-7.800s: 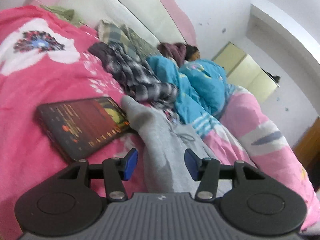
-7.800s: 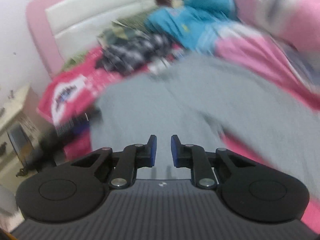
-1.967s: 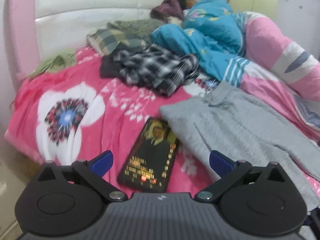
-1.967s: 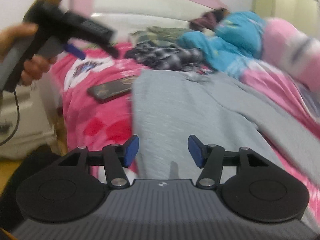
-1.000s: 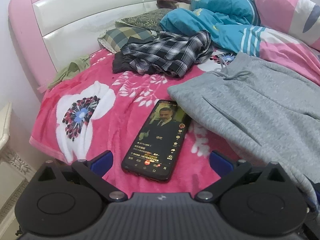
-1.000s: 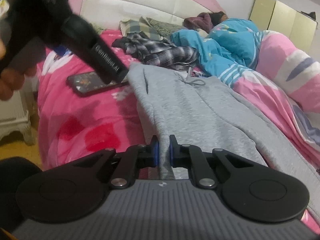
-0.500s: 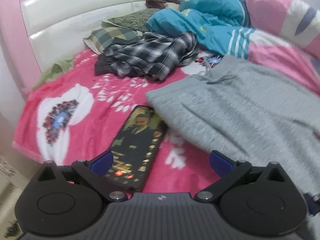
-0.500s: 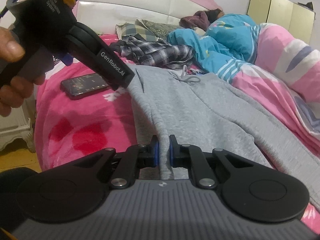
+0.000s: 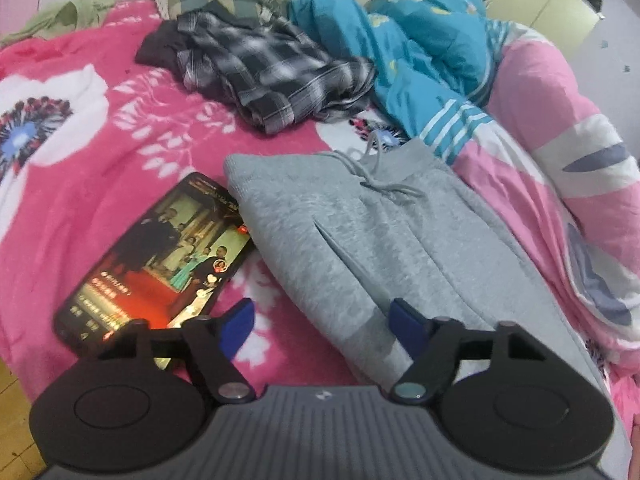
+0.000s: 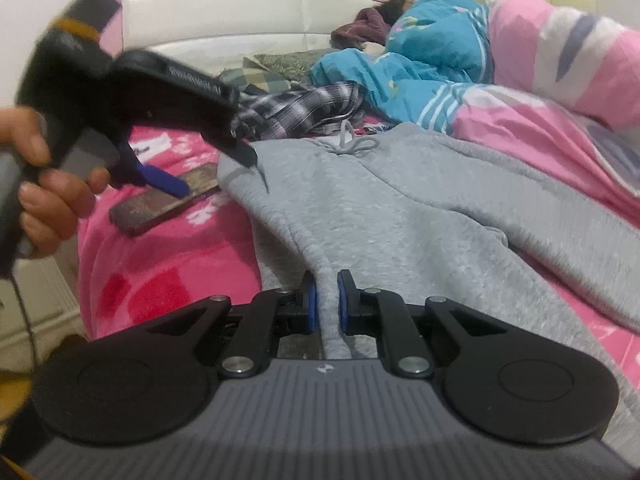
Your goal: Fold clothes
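Grey sweatpants lie flat on the pink flowered blanket, waistband and drawstring toward the headboard. My left gripper is open and low over the pants' left side edge, which runs between its blue pads. In the right wrist view the sweatpants stretch away from me. My right gripper is shut on a raised fold of their near edge. A hand holds the left gripper above the waistband corner.
A lit phone lies on the blanket just left of the pants, seen as the phone under the left gripper. A crumpled plaid shirt sits beyond. A person lies under a blue quilt at the back; a pink quilt bulks on the right.
My left gripper has moved forward and down to the pants' side edge, and its fingers have closed in from wide open. My right gripper stays shut on the fold.
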Available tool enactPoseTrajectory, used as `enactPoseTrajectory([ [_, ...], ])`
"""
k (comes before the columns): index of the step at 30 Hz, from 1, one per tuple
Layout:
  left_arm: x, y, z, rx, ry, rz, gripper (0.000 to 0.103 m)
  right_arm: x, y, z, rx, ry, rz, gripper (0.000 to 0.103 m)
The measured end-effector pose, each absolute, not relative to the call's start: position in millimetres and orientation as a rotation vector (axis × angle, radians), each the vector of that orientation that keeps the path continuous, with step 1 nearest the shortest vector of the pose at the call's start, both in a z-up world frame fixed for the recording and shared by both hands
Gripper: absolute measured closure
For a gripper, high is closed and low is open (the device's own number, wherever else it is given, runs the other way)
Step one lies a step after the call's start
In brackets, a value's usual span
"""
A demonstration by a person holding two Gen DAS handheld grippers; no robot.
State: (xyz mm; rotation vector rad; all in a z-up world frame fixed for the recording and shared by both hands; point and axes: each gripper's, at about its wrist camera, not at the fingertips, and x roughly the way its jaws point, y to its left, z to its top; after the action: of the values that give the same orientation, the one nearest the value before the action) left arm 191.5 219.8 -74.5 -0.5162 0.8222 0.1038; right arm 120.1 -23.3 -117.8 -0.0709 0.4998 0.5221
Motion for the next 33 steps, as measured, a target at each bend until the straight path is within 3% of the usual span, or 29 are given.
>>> enactPoseTrajectory([
  [4, 205.0, 221.5, -80.0, -0.571, 0.846, 0.121, 0.047, 121.8, -30.2, -116.3, -0.041, 0.491, 0.531, 0.094],
  [6, 208.5, 220.5, -79.2, -0.570, 0.835, 0.123, 0.068, 122.6, -30.8, -116.8, -0.035, 0.492, 0.537, 0.094],
  [9, 210.8, 218.0, -73.5, -0.558, 0.804, 0.134, 0.087, 117.2, -32.4, -116.5, -0.032, 0.479, 0.565, 0.092],
  [11, 211.1, 216.9, -67.5, -0.548, 0.776, 0.135, 0.088, 106.8, -34.9, -114.2, -0.048, 0.461, 0.580, 0.090],
  [13, 211.7, 216.0, -62.3, -0.538, 0.754, 0.132, 0.089, 89.2, -39.0, -111.3, -0.083, 0.440, 0.578, 0.068],
  [15, 212.1, 215.0, -60.2, -0.532, 0.740, 0.125, 0.091, 69.0, -42.8, -111.3, -0.146, 0.433, 0.566, 0.053],
  [18, 212.0, 212.7, -60.1, -0.537, 0.720, 0.114, 0.093, 46.4, -46.4, -115.9, -0.247, 0.450, 0.510, 0.052],
  [20, 209.1, 210.8, -59.5, -0.545, 0.693, 0.101, 0.094, 39.4, -47.8, -113.9, -0.293, 0.431, 0.466, 0.056],
  [21, 207.5, 209.6, -58.8, -0.547, 0.678, 0.096, 0.095, 35.9, -48.6, -113.0, -0.316, 0.421, 0.444, 0.062],
  [22, 205.8, 207.7, -56.5, -0.546, 0.661, 0.092, 0.095, 32.4, -49.3, -112.0, -0.339, 0.412, 0.422, 0.086],
  [23, 204.8, 206.0, -53.3, -0.548, 0.647, 0.091, 0.095, 28.9, -50.0, -111.0, -0.361, 0.402, 0.400, 0.098],
  [26, 204.4, 202.3, -38.8, -0.568, 0.608, 0.070, 0.095, 18.3, -52.2, -108.1, -0.429, 0.373, 0.333, 0.100],
  [33, 249.1, 163.6, -2.7, -0.535, 0.562, 0.003, 0.095, 64.5, -101.3, -40.6, -0.447, 0.312, 0.258, 0.100],
])
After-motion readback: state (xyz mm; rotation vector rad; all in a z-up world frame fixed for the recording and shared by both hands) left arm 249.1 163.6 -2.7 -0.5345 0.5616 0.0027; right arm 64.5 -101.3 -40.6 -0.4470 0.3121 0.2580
